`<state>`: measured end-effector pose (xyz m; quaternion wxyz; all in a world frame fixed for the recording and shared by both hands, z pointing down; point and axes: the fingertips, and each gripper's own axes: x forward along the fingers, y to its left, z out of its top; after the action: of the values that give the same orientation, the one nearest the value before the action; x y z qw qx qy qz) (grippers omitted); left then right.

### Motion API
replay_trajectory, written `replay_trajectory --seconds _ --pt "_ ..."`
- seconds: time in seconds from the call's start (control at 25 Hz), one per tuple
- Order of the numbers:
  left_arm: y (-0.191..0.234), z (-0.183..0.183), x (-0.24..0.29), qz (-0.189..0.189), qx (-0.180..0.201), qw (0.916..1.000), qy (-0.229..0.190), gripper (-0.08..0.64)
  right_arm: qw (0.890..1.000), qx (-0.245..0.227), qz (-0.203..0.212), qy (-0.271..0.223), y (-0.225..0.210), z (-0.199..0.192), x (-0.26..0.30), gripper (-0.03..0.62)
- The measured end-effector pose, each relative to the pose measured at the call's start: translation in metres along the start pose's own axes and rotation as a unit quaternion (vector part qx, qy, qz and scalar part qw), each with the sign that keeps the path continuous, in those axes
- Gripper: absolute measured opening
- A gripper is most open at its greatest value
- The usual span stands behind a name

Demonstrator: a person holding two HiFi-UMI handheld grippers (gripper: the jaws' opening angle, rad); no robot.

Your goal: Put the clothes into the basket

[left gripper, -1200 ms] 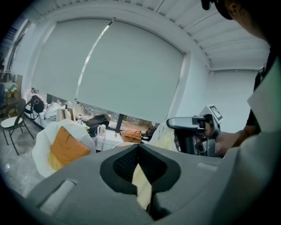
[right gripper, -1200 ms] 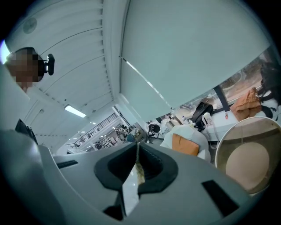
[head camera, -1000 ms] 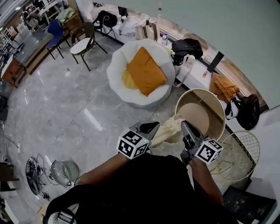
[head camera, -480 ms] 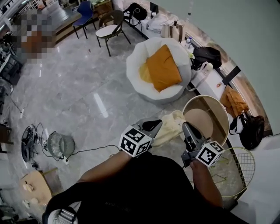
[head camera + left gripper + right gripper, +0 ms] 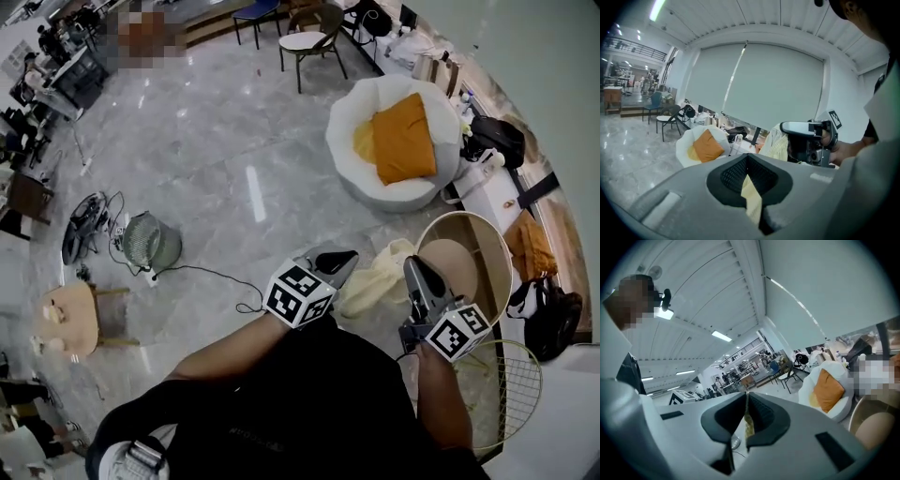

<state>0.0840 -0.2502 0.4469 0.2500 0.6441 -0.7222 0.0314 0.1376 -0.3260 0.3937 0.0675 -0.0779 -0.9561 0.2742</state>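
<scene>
Head view, left to right. Item 1: wooden side table (image 5: pixel 70 314), at the far left on the grey marble floor (image 5: pixel 206 141). Item 2: floor fan (image 5: pixel 150 242), lying beside the table, its black cable (image 5: pixel 217 279) trailing toward the person. Item 3: left gripper (image 5: pixel 345 257), marker cube nearest the person, jaws pinched together on a fold of the cloth; its own view showed the pale fabric (image 5: pixel 751 194) squeezed between the dark pads. Item 4: cloth (image 5: pixel 375 281), 1 pale yellow garment, hung bunched between the 2 grippers and gripped at both sides; it lay just left of the basket's rim and was not inside the basket. Item 5: round white armchair (image 5: pixel 352 127) with an orange cushion (image 5: pixel 405 139), farther off, above the cloth in the picture. Item 6: right gripper (image 5: pixel 414 268), jaws nearly together, a thin edge of the cloth (image 5: pixel 748 425) nipped between them in its own view. Item 7: basket (image 5: pixel 494 267), round, cream walls, tan bottom, upright on the floor just beside the right gripper. Item 8: round yellow-green wire frame (image 5: pixel 517 375), just below the basket in the picture. Item 9: orange fabric (image 5: pixel 530 246), heaped to the basket's right. Item 10: black bag (image 5: pixel 555 314), at the far right edge.
</scene>
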Motion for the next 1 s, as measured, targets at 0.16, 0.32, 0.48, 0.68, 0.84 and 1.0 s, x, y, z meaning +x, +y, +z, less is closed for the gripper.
replay_trajectory --seconds 0.16,0.32,0.48,0.68,0.84,1.0 --pt "0.007 -0.028 -0.039 0.048 -0.020 0.9986 0.005 0.000 0.999 0.003 0.036 0.016 0.026 -0.023 0.006 0.034" --pt "0.012 -0.039 -0.070 0.087 -0.036 0.9955 0.003 0.000 0.997 0.026 0.061 0.035 0.042 -0.039 0.017 0.033" --pt "0.017 -0.038 -0.104 0.125 -0.041 0.9911 -0.015 0.000 0.993 0.029 0.096 0.057 0.063 -0.050 0.032 0.032" --pt "0.036 -0.051 -0.153 0.171 -0.053 0.9836 -0.025 0.000 0.988 0.014 0.129 0.082 0.100 -0.067 0.058 0.033" --pt "0.054 -0.056 -0.188 0.207 -0.069 0.9753 -0.036 0.000 0.981 0.007 0.160 0.112 0.124 -0.083 0.086 0.032" --pt "0.077 -0.071 -0.231 0.239 -0.087 0.9660 -0.044 0.000 0.973 0.001 0.189 0.131 0.156 -0.099 0.118 0.033"
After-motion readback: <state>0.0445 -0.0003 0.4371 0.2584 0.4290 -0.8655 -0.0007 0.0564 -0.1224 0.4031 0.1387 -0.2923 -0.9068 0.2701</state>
